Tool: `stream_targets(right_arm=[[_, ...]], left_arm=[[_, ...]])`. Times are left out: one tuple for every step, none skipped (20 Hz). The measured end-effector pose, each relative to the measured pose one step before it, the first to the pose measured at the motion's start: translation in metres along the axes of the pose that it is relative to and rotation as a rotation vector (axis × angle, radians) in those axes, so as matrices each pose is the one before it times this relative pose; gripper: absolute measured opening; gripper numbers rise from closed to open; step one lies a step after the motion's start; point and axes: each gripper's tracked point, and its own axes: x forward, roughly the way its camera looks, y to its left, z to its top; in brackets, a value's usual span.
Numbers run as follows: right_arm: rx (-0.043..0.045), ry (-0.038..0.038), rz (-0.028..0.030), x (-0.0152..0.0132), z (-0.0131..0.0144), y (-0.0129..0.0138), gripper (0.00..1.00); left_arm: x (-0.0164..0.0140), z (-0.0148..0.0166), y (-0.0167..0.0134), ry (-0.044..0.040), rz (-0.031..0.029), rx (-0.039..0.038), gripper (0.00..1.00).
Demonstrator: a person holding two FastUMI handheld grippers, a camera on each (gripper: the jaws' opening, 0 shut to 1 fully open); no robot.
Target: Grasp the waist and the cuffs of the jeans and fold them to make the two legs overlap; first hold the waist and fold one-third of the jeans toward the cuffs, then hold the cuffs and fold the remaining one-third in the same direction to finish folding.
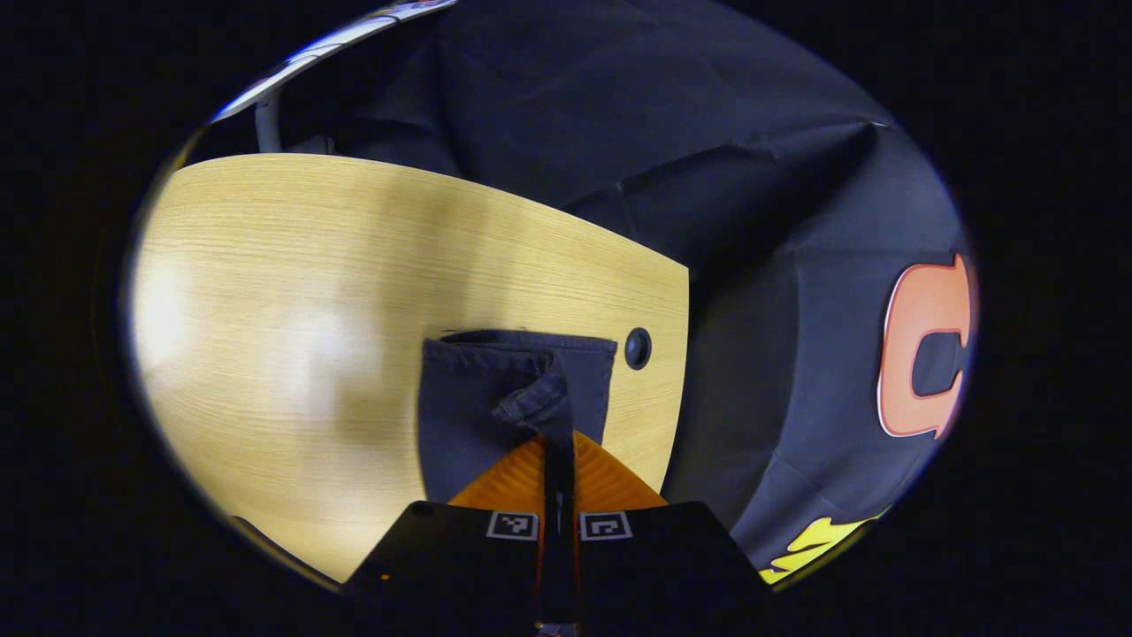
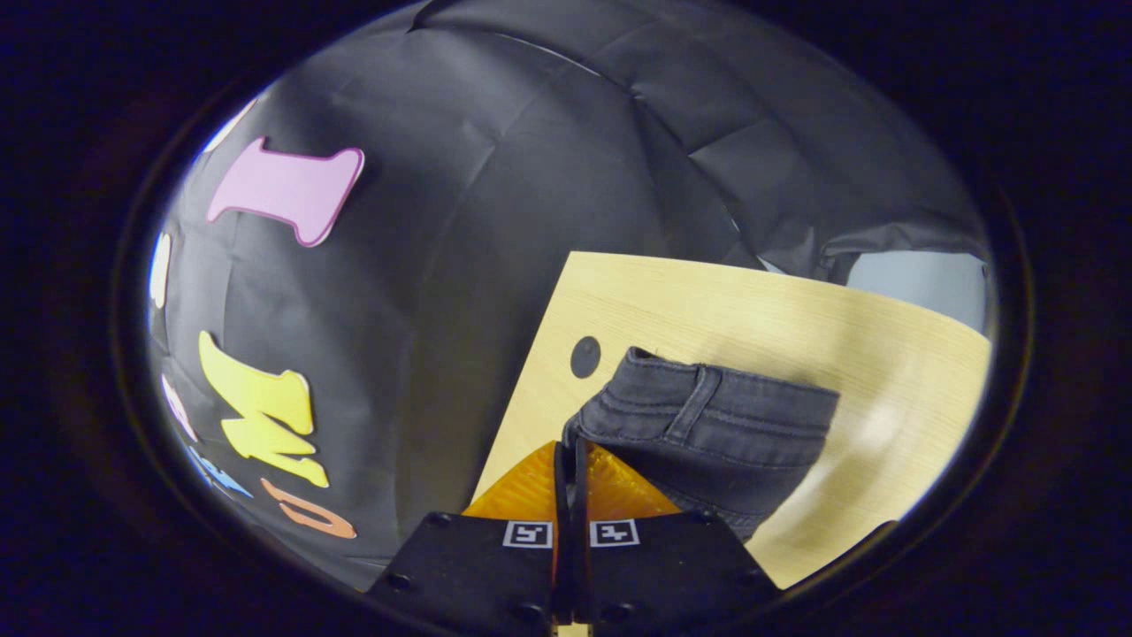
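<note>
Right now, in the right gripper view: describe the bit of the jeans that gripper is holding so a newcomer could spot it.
Start at the light wooden table. Dark grey jeans lie on it near its round cable hole. The right gripper pinches the waistband corner, the thick double-stitched band with a belt loop, unlike the plain fabric below.

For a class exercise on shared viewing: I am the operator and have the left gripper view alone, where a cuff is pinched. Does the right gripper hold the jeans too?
Observer: Yes. The right gripper is shut on a corner of the jeans.
Operator: Which end is that?
Observer: The waist. A belt loop runs across the waistband there.
Operator: Is that end lifted clear?
Observer: No. Beyond the pinched corner it rests on the table, near its edge.
</note>
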Motion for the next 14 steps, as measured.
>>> stream_targets(right_arm=[[-0.01375, -0.00281, -0.0066, 0.01435, 0.00131, 0.00149, 0.01], [-0.00619, 0.00024, 0.00118, 0.01251, 0.00101, 0.00044, 0.01], [-0.01115, 0.0026, -0.00976, 0.00862, -0.00282, -0.00475, 0.01], [-0.01682, 0.0084, -0.02795, 0.01179, -0.00343, -0.00804, 0.01], [-0.00722, -0.00083, -0.01522, 0.00841, 0.00046, -0.00532, 0.01], [0.00055, -0.00254, -0.00886, 0.00706, 0.00106, -0.00239, 0.0], [-0.00464, 0.00067, -0.00407, 0.00421, 0.00005, -0.00254, 0.01], [-0.0131, 0.00164, -0.00668, 0.00174, -0.00048, -0.00302, 0.01], [-0.01517, 0.00214, -0.00995, 0.00078, -0.00107, -0.0014, 0.01], [-0.01342, -0.00174, -0.00737, -0.00038, -0.00036, -0.00099, 0.01], [-0.01135, -0.0037, -0.01007, -0.00056, 0.00011, -0.00137, 0.01], [-0.00772, -0.00487, -0.00733, 0.00179, 0.00028, -0.00119, 0.0], [-0.00378, -0.00172, 0.00269, 0.00181, -0.00136, 0.00055, 0.01], [-0.00152, 0.00472, 0.01, 0.00208, -0.0022, 0.00238, 0.04]], left_arm=[[0.01395, -0.00153, -0.00972, 0.00104, -0.00911, 0.01304, 0.04], [0.0155, -0.00072, -0.0068, 0.00649, -0.00928, 0.0127, 0.04], [0.01315, -0.00191, -0.00318, 0.00745, -0.00105, 0.01599, 0.04], [0.01396, -0.00645, 0.00263, 0.00654, 0.01708, 0.01512, 0.03], [0.01109, 0.00034, 0.00418, -0.00745, 0.01774, 0.00989, 0.03], [0.00671, 0.00021, 0.00328, -0.00686, 0.00782, 0.00283, 0.04], [0.00419, -0.00075, 0.00195, -0.00117, 0.00273, 0.00232, 0.03], [0.00168, -0.00099, 0.00238, -0.00105, 0.00791, 0.00449, 0.04], [0.00007, -0.00119, 0.00118, -0.00152, 0.00404, 0.01123, 0.03], [-0.0015, -0.0015, 0.00064, -0.00406, 0.00245, 0.01258, 0.03], [-0.00284, -0.00156, -0.00029, -0.00289, -0.00258, 0.01397, 0.03], [-0.00475, -0.00057, 0.00059, -0.00918, -0.0001, 0.0179, 0.04], [-0.00615, -0.00048, 0.00173, -0.02794, 0.00474, 0.0247, 0.06], [-0.01121, 0.00269, -0.0044, -0.01478, -0.0271, 0.0288, 0.37]])
